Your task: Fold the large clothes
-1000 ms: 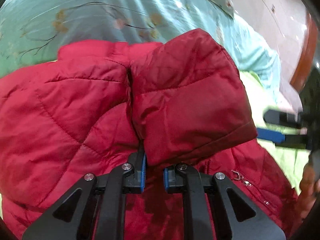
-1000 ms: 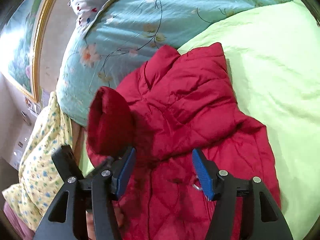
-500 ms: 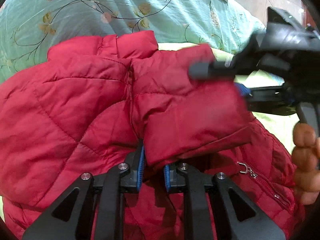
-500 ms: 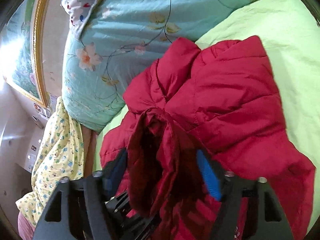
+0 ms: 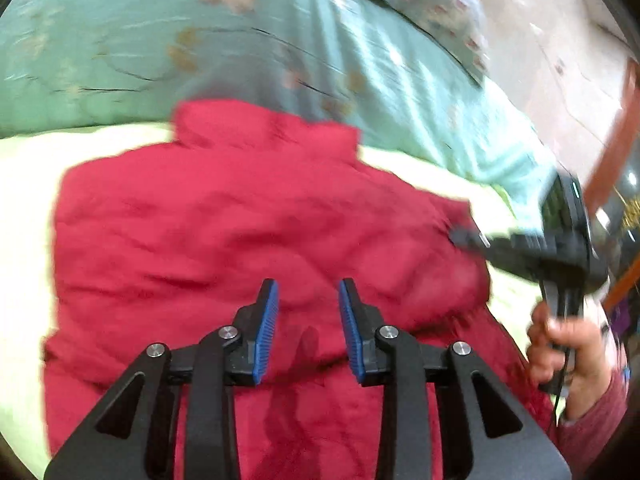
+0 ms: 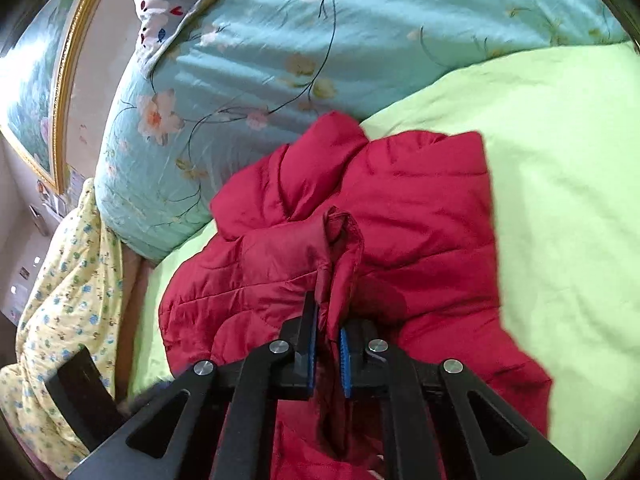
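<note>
A red quilted jacket lies on a light green bed sheet, collar toward the teal quilt. In the left wrist view my left gripper hovers just above the jacket's middle; its jaws are opening and nothing sits between the blue pads. My right gripper is shut on the jacket's red sleeve cuff, which stands bunched up between its pads. The right gripper also shows from the left wrist view at the jacket's right edge, held by a hand.
A teal floral quilt is piled at the head of the bed behind the jacket. A yellow flowered cloth hangs at the bed's left side. A framed picture hangs on the wall.
My left gripper let go of the red sleeve, opened and drew back from the jacket. My right gripper closed on the sleeve cuff and now holds it.
</note>
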Demonstrator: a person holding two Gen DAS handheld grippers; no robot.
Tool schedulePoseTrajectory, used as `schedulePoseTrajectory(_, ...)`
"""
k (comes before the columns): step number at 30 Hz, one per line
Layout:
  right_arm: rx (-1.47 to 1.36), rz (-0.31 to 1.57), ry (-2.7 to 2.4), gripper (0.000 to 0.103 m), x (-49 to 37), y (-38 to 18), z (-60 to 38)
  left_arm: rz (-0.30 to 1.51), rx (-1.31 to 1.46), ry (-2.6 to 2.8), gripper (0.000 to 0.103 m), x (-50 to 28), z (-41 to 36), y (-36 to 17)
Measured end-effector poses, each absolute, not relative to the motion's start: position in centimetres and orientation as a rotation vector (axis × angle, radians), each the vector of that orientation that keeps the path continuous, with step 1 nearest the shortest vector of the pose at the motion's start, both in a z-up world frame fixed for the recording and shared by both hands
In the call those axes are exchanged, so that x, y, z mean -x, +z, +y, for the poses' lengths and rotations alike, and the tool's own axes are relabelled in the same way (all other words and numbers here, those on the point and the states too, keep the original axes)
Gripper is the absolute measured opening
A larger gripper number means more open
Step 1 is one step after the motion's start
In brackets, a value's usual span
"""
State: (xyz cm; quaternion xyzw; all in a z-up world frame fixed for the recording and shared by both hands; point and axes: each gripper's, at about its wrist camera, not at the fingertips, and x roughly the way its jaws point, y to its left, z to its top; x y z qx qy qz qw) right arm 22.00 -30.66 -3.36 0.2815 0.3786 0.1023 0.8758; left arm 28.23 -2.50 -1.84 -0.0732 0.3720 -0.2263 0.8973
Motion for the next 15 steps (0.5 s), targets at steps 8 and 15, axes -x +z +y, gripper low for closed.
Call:
schedulePoseTrajectory(8,-0.544,0.838,0.168,0.018,-23.0,-6.8,-29.9,0.929,0.31,-0.433,0.028,-34.2,2.6,-6.3)
schedulePoseTrajectory(15,-0.339,0.645,0.009,0.026,-19.3,-2.2,-27.7,0.92,0.351,-0.417,0.028,-34.2,2.4,-8.4)
